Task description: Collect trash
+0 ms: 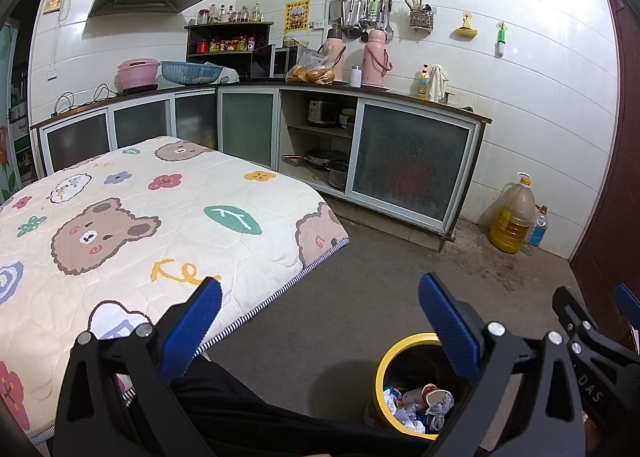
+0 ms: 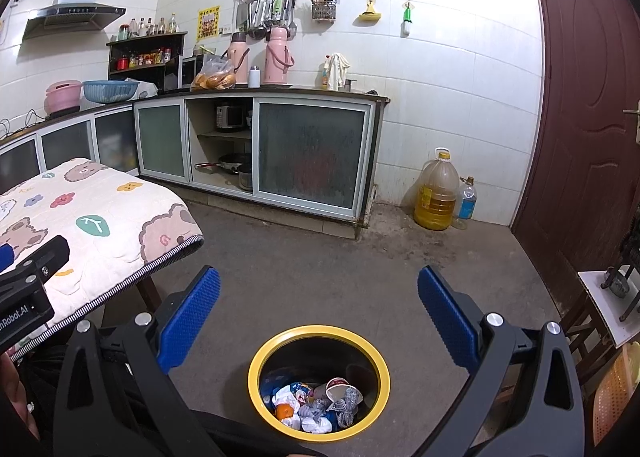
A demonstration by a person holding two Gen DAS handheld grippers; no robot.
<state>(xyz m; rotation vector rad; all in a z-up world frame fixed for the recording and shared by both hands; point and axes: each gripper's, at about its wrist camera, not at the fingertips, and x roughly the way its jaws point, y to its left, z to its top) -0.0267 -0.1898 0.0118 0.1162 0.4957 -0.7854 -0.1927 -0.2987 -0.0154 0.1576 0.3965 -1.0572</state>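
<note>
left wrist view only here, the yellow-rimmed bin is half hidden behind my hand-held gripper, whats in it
Observer: The right wrist view shows the whole yellow-rimmed round bin; a crumpled red-and-white paper cup lies on top.
Operator: anything orange in there
Observer: Yes, a small orange round fruit sits at the near left among white crumpled tissues.
Operator: is the right hand-held gripper holding anything
Observer: No, the right hand-held gripper is open and empty above the bin.
</note>
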